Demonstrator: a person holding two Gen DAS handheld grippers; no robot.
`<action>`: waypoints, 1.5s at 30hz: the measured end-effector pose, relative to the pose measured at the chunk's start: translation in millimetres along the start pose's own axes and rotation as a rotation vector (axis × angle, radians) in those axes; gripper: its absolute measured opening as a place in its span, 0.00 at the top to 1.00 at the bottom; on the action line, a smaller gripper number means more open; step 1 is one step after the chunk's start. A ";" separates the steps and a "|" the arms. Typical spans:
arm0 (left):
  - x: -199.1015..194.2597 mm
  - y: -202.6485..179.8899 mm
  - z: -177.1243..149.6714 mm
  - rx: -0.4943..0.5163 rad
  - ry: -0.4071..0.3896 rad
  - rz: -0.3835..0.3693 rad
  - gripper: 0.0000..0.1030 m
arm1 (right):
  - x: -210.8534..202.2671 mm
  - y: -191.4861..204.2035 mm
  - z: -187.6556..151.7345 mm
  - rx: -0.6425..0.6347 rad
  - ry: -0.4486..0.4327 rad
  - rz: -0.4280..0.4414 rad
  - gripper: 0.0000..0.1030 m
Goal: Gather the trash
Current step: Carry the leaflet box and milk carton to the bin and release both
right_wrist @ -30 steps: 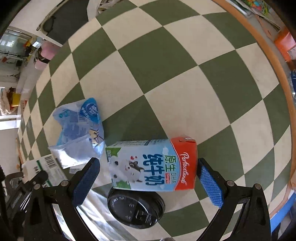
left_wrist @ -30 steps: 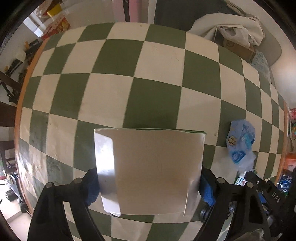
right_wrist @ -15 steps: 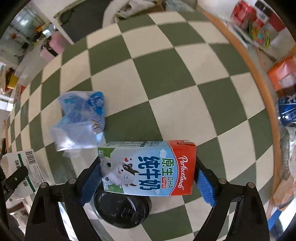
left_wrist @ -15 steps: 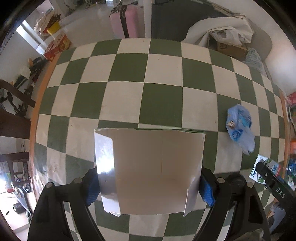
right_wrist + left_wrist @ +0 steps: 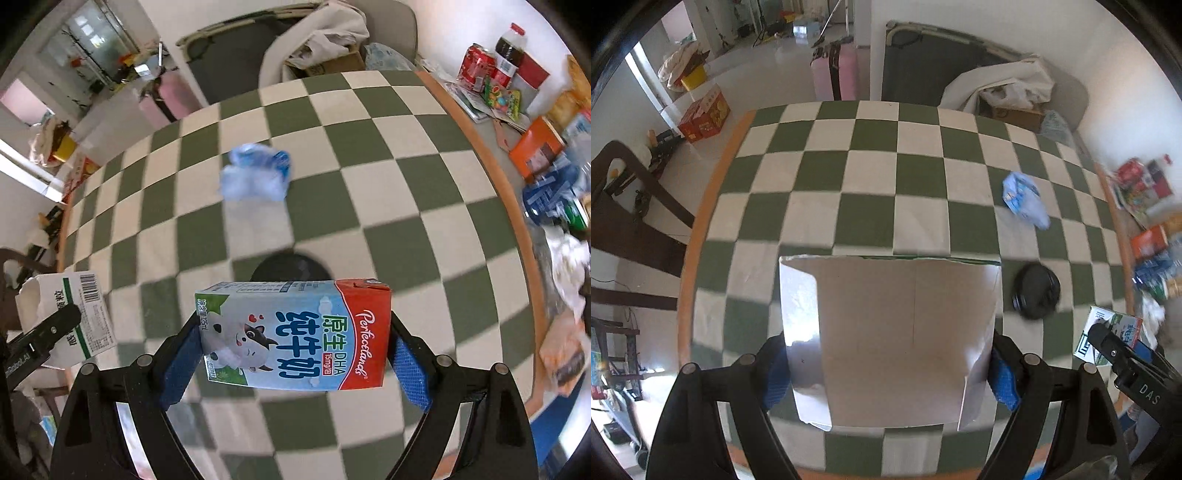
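Green-and-white checks cover the desk (image 5: 871, 177) below me. My left gripper (image 5: 886, 369) clamps a flattened carton (image 5: 890, 339) between its jaws. My right gripper (image 5: 295, 354) grips a milk box (image 5: 295, 332) endwise; a blue wrapper (image 5: 255, 177) and black lid (image 5: 1036, 291) lie on the desk.

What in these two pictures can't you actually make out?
- Left view: the carton shows only its blank side and hides the table behind.
- Right view: the milk box covers most of the black lid.
- Right view: the blue wrapper is blurred, print unreadable.
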State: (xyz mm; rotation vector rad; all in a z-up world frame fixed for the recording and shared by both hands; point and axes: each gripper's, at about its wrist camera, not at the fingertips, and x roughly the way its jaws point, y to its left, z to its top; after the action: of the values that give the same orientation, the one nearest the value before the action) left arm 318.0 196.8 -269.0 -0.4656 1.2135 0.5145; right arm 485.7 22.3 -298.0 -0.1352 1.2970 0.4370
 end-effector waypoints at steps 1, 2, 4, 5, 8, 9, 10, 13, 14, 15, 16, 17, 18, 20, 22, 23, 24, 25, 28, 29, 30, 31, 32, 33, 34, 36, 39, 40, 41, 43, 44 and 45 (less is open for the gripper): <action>-6.6 3.7 -9.2 0.005 -0.008 -0.009 0.18 | -9.2 -1.7 -12.7 0.001 -0.008 0.006 0.10; -16.7 8.7 -23.4 0.013 -0.018 -0.020 0.18 | -21.0 1.8 -29.4 0.003 -0.021 0.012 0.10; -33.9 17.9 -50.2 0.033 -0.035 -0.044 0.18 | -41.2 6.5 -58.9 0.013 -0.046 0.025 0.10; -43.6 23.4 -66.1 0.045 -0.044 -0.053 0.18 | -53.1 10.3 -78.4 0.019 -0.060 0.029 0.10; -66.9 39.9 -113.3 0.083 -0.058 -0.079 0.18 | -84.9 21.4 -138.8 0.040 -0.094 0.033 0.10; -71.7 45.0 -126.1 0.091 -0.058 -0.085 0.18 | -91.9 24.3 -153.8 0.044 -0.099 0.032 0.10; -78.2 51.9 -144.1 0.100 -0.053 -0.094 0.18 | -100.5 28.2 -175.2 0.051 -0.104 0.033 0.10; -88.8 67.8 -185.3 0.112 -0.027 -0.116 0.18 | -119.5 39.3 -237.8 0.067 -0.093 0.035 0.10; -90.5 72.1 -196.9 0.115 -0.017 -0.119 0.18 | -124.2 42.5 -259.6 0.069 -0.081 0.040 0.10; -90.5 74.6 -205.7 0.116 -0.006 -0.121 0.18 | -127.4 46.0 -282.4 0.068 -0.065 0.041 0.10; -90.2 78.2 -216.7 0.117 0.008 -0.128 0.18 | -129.2 47.5 -299.7 0.067 -0.052 0.043 0.10; -88.9 82.3 -229.0 0.118 0.024 -0.134 0.18 | -129.4 48.5 -318.2 0.070 -0.035 0.047 0.10; -86.1 86.1 -239.7 0.119 0.038 -0.135 0.18 | -128.3 49.0 -329.7 0.071 -0.020 0.048 0.10; -74.2 94.4 -260.3 0.114 0.076 -0.136 0.18 | -122.3 48.0 -361.5 0.075 0.020 0.057 0.10; -58.6 104.9 -280.9 0.091 0.116 -0.149 0.18 | -107.8 44.2 -390.6 0.080 0.066 0.062 0.10; -40.2 111.2 -291.7 0.069 0.164 -0.167 0.18 | -99.2 41.6 -401.0 0.088 0.088 0.070 0.10; -29.8 116.1 -302.3 0.055 0.193 -0.179 0.18 | -83.4 37.4 -415.3 0.100 0.125 0.082 0.10; -10.6 121.4 -312.2 0.031 0.233 -0.199 0.18 | -71.3 34.6 -421.7 0.106 0.153 0.086 0.10; 37.0 128.5 -334.2 0.008 0.295 -0.206 0.18 | -17.3 23.2 -451.7 0.140 0.253 0.118 0.10; 59.1 130.3 -341.4 0.003 0.316 -0.205 0.18 | 3.8 20.6 -462.0 0.137 0.278 0.114 0.10; 79.9 131.7 -347.8 -0.002 0.336 -0.209 0.18 | 22.8 18.4 -469.4 0.139 0.296 0.117 0.10; 108.7 133.2 -355.9 -0.009 0.365 -0.222 0.17 | 50.7 16.1 -480.0 0.139 0.330 0.134 0.10; 128.3 134.3 -361.6 -0.012 0.386 -0.220 0.17 | 75.1 14.4 -488.7 0.140 0.356 0.140 0.10; 151.9 135.3 -367.8 -0.016 0.409 -0.219 0.16 | 101.5 12.6 -498.6 0.142 0.374 0.144 0.10; 174.0 137.4 -374.7 -0.020 0.426 -0.224 0.16 | 127.9 12.0 -506.8 0.132 0.390 0.154 0.10; 222.0 140.9 -387.7 -0.023 0.466 -0.217 0.16 | 174.5 11.0 -520.9 0.121 0.421 0.165 0.10; 278.2 149.0 -407.2 -0.019 0.495 -0.216 0.15 | 253.6 7.7 -544.4 0.097 0.462 0.179 0.10; 295.6 150.1 -412.8 -0.016 0.500 -0.211 0.15 | 272.9 9.2 -551.7 0.093 0.469 0.182 0.10; 312.6 151.2 -418.3 -0.012 0.502 -0.202 0.14 | 291.2 9.7 -557.7 0.082 0.482 0.184 0.10; 332.3 158.5 -423.5 -0.012 0.518 -0.200 0.03 | 328.1 10.4 -568.8 0.064 0.505 0.184 0.10; 342.5 161.4 -427.2 -0.010 0.531 -0.198 0.00 | 342.0 11.2 -573.4 0.056 0.515 0.189 0.10; 351.0 163.0 -429.9 -0.008 0.534 -0.193 0.00 | 355.0 11.7 -576.7 0.047 0.528 0.199 0.10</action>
State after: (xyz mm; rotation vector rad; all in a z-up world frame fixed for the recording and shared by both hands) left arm -11.5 115.0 -737.3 -0.7490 1.6548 0.2318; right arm 34.0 -77.8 -792.7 -0.0838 1.8486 0.5629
